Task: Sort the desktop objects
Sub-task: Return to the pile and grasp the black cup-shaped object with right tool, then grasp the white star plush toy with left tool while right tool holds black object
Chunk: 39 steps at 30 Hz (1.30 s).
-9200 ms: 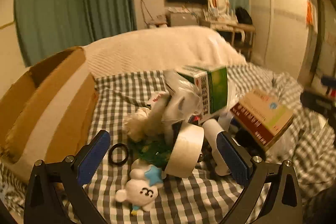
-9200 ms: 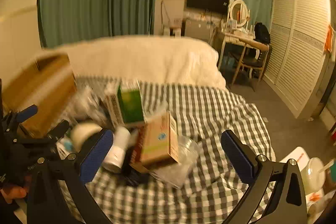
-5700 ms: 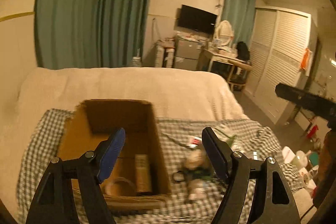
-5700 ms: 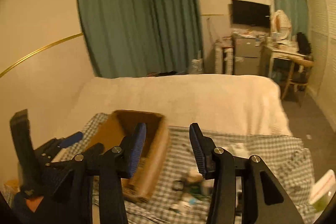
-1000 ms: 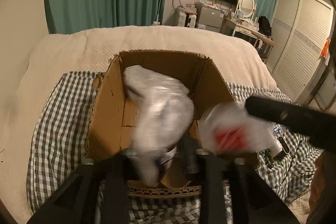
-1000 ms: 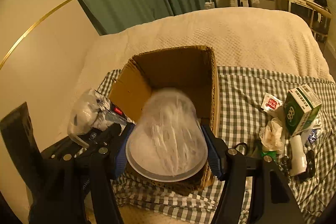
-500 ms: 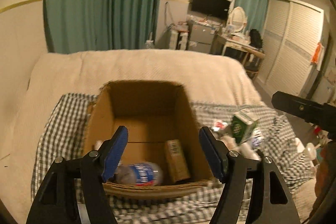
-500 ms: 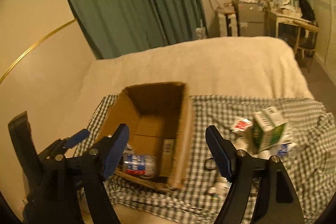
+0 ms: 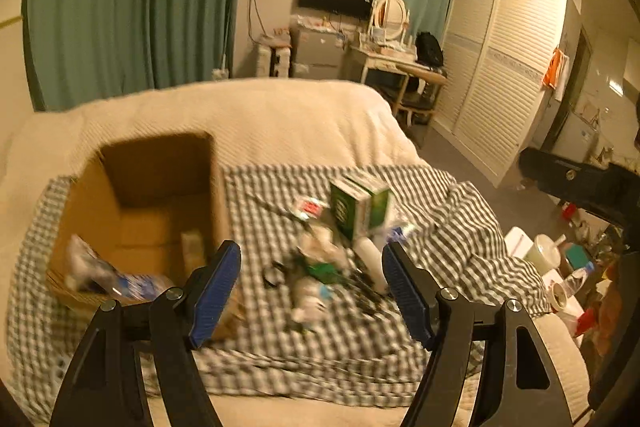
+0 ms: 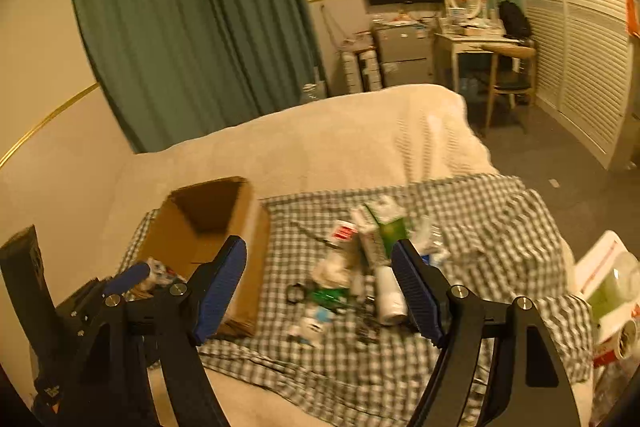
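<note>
Small mixed clutter is lying on the checked cloth, right of the open brown cardboard box; both the left gripper and right gripper are hovering wide open and empty, the pile sitting straight ahead.

Both wrist cams sat above the bed's near edge, looking forward and down over the checked cloth toward the curtains and TV wall. Left one was closer to the box, right one higher and further right. Both caught the box and clutter pile.
</note>
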Tool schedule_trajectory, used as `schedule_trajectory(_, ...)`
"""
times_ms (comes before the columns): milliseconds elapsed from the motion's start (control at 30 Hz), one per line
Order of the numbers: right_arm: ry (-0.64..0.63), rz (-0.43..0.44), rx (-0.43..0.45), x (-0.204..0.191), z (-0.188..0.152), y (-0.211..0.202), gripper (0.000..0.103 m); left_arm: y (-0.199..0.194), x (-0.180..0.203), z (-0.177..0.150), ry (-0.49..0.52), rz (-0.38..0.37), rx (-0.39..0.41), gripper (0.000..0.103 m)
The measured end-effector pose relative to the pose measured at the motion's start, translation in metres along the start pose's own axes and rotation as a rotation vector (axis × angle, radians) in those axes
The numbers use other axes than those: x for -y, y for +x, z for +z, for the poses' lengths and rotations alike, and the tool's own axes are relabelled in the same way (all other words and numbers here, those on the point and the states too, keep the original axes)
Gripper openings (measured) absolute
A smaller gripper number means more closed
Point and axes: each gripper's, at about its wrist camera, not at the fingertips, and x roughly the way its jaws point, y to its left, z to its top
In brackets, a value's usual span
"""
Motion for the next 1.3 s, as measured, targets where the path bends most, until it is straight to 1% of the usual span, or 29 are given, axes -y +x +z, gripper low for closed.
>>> schedule_trajectory(200, 0.037, -0.06, -0.014, 0.051, -0.022, -0.006, 0.075, 0.042, 0.029, -0.035, 0.01, 0.004, -0.062, 0.076)
schedule_trajectory(333, 0.051, -0.096, -0.068, 0.078, -0.043, 0.012, 0.075, 0.072, 0.034, -0.058, 0.013, -0.006, -0.092, 0.076)
schedule_trajectory(467, 0.058, -0.121, -0.131, 0.102, -0.065, 0.046, 0.075, 0.111, 0.031, -0.077, 0.001, 0.023, -0.141, 0.076)
schedule_trajectory(600, 0.087, -0.107, -0.184, 0.124, -0.086, 0.083, 0.075, 0.143, 0.025, -0.09, -0.03, 0.065, -0.222, 0.076)
schedule_trajectory(667, 0.098, -0.098, -0.22, 0.131, -0.094, 0.104, 0.075, 0.157, 0.023, -0.094, -0.043, 0.068, -0.263, 0.076)
schedule_trajectory(800, 0.126, -0.08, -0.267, 0.142, -0.104, 0.142, 0.075, 0.177, 0.013, -0.099, -0.089, 0.079, -0.31, 0.076)
schedule_trajectory(933, 0.161, -0.064, -0.294, 0.154, -0.113, 0.173, 0.075, 0.195, 0.003, -0.105, -0.131, 0.112, -0.366, 0.076)
schedule_trajectory(1000, 0.175, -0.065, -0.312, 0.159, -0.118, 0.185, 0.074, 0.203, 0.001, -0.107, -0.149, 0.117, -0.382, 0.076)
schedule_trajectory(1033, 0.186, -0.061, -0.322, 0.161, -0.12, 0.192, 0.071, 0.206, 0.0, -0.106, -0.154, 0.115, -0.388, 0.076)
schedule_trajectory(1133, 0.218, -0.043, -0.35, 0.166, -0.123, 0.208, 0.069, 0.211, -0.005, -0.106, -0.184, 0.1, -0.383, 0.075)
schedule_trajectory(1200, 0.225, -0.03, -0.349, 0.166, -0.123, 0.215, 0.069, 0.211, -0.011, -0.105, -0.214, 0.095, -0.364, 0.068)
schedule_trajectory(1267, 0.218, -0.029, -0.345, 0.165, -0.122, 0.218, 0.069, 0.212, -0.017, -0.107, -0.241, 0.085, -0.369, 0.05)
schedule_trajectory(1300, 0.22, -0.027, -0.343, 0.165, -0.122, 0.219, 0.069, 0.212, -0.019, -0.109, -0.253, 0.071, -0.382, 0.045)
